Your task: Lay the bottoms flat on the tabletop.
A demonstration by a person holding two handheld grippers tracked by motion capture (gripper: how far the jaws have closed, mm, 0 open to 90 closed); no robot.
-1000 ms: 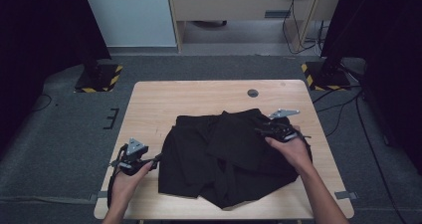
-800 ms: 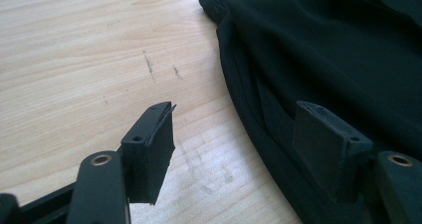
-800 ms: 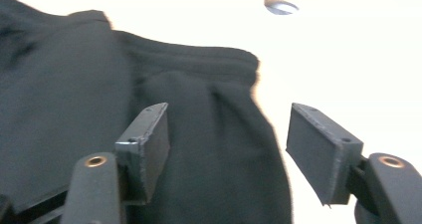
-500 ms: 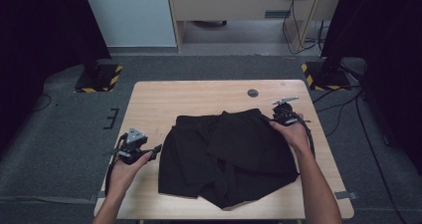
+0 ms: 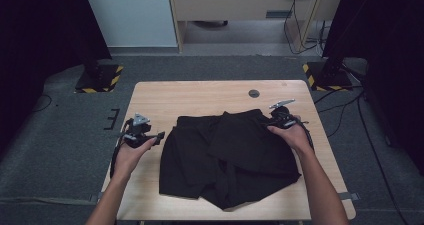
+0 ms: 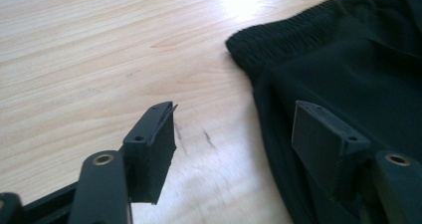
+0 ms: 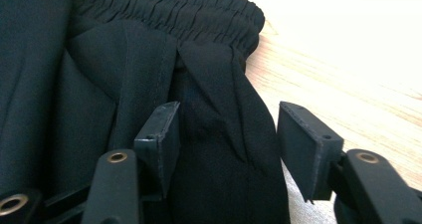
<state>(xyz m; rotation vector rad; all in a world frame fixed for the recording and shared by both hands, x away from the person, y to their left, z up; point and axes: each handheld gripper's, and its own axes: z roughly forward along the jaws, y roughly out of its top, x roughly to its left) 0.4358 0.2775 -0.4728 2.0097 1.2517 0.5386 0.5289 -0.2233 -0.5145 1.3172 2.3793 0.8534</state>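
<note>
Now one pair of black shorts [image 5: 227, 157] lies between two open grippers.

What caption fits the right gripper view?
Open right gripper straddling a fold of black shorts near the waistband, on the wooden table.

The shorts [image 5: 230, 155] in front of me are soft black cloth, matt, with a bumpy stretchy band at the top. My table [image 5: 200, 97] is pale wood, smooth, with a bit of shine. My left hand-held gripper [image 6: 234, 149] has dull black pads [image 6: 152, 154], hard plastic by the look, and small shiny metal rings.
</note>
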